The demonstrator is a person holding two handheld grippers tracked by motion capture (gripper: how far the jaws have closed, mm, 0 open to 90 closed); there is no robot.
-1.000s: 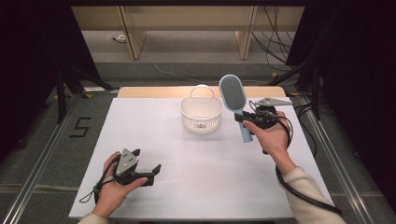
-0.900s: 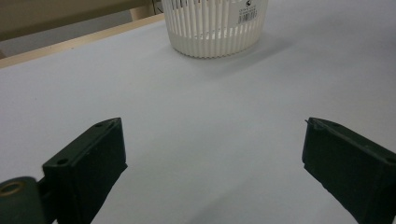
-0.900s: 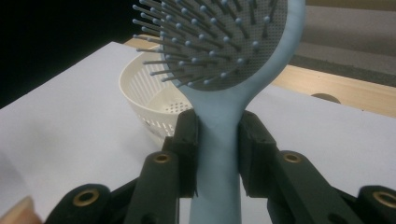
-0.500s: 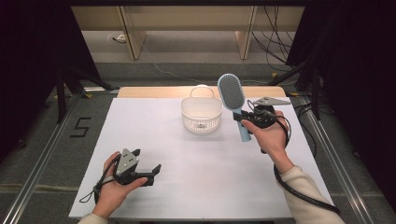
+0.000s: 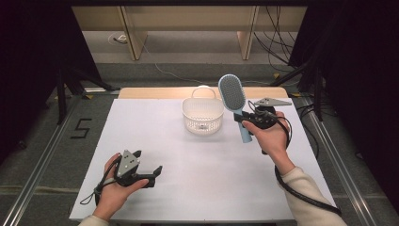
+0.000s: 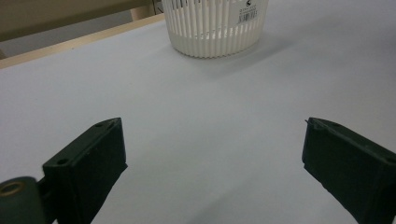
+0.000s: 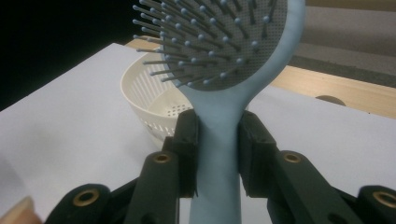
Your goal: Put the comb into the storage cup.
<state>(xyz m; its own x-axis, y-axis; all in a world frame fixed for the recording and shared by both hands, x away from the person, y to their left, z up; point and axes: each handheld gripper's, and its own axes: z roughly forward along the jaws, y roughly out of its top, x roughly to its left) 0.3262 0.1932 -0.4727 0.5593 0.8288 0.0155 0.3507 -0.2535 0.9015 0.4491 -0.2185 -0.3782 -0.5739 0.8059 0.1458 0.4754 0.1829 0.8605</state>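
A light blue hairbrush (image 5: 234,99) with a grey bristle pad stands nearly upright in my right gripper (image 5: 245,118), head up and handle down. In the right gripper view both jaws press on the hairbrush (image 7: 219,154) at its neck. A white slatted basket (image 5: 203,114) sits on the table just left of the brush; the basket (image 7: 152,100) looks empty. My left gripper (image 5: 153,172) rests at the near left of the table, jaws wide open over bare table, and in its own view the basket (image 6: 215,25) stands far ahead of the left gripper (image 6: 212,154).
The table is covered by a white sheet (image 5: 197,165) with a wooden strip (image 5: 155,92) along its far edge. Metal rails run down both sides, and cables lie on the floor beyond. Cables trail from both grippers toward the near edge.
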